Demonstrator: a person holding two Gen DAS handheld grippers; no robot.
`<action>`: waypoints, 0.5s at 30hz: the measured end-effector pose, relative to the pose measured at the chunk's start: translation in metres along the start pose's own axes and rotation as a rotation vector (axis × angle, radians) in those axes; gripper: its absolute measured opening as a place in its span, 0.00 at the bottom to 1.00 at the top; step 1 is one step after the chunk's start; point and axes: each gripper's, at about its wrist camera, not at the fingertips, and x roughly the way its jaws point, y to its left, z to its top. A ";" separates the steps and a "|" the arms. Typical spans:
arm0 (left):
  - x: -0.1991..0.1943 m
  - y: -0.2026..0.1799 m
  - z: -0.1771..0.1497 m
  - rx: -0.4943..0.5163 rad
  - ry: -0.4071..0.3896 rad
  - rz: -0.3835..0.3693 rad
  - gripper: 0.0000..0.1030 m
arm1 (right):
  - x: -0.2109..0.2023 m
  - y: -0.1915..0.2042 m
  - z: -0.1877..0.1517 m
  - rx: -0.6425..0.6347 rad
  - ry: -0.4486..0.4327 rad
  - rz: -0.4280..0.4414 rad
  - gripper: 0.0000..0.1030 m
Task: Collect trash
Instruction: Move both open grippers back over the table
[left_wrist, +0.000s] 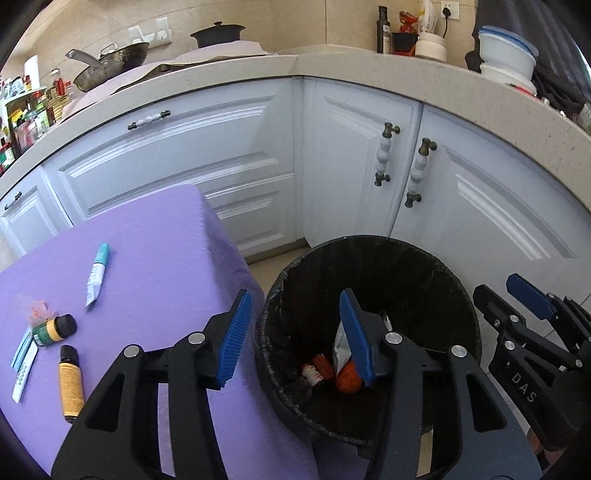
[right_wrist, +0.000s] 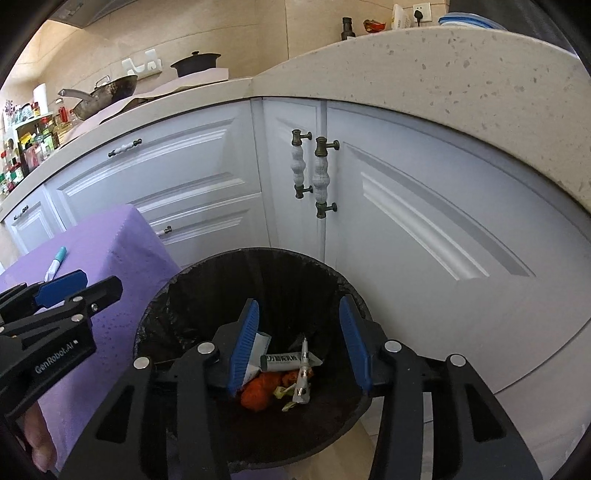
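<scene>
A black-lined trash bin (left_wrist: 454, 280) stands on the floor by the white cabinets; it also shows in the right wrist view (right_wrist: 159, 295). Inside lie an orange lump (right_wrist: 255, 395), a white tube (right_wrist: 282, 362) and wrappers. My left gripper (left_wrist: 297, 341) is open and empty over the bin's left rim. My right gripper (right_wrist: 299, 345) is open and empty above the bin's mouth. On the purple-covered table (left_wrist: 155, 258) lie a teal-capped tube (left_wrist: 96, 273), a green-and-yellow bottle (left_wrist: 53, 329), a yellow bottle (left_wrist: 70, 382) and a white packet (left_wrist: 24, 371).
White cabinet doors with ceramic handles (left_wrist: 382, 153) stand right behind the bin. A speckled counter (left_wrist: 332, 62) above holds pans, bottles and bowls. The right gripper shows at the left view's right edge (left_wrist: 528, 314).
</scene>
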 end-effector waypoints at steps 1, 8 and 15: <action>-0.004 0.003 0.000 -0.003 -0.005 0.003 0.47 | -0.002 0.001 0.000 0.001 -0.002 0.000 0.44; -0.033 0.030 -0.005 -0.029 -0.034 0.027 0.47 | -0.019 0.020 0.004 -0.015 -0.024 0.039 0.44; -0.063 0.073 -0.022 -0.076 -0.045 0.088 0.47 | -0.035 0.053 0.004 -0.054 -0.042 0.092 0.49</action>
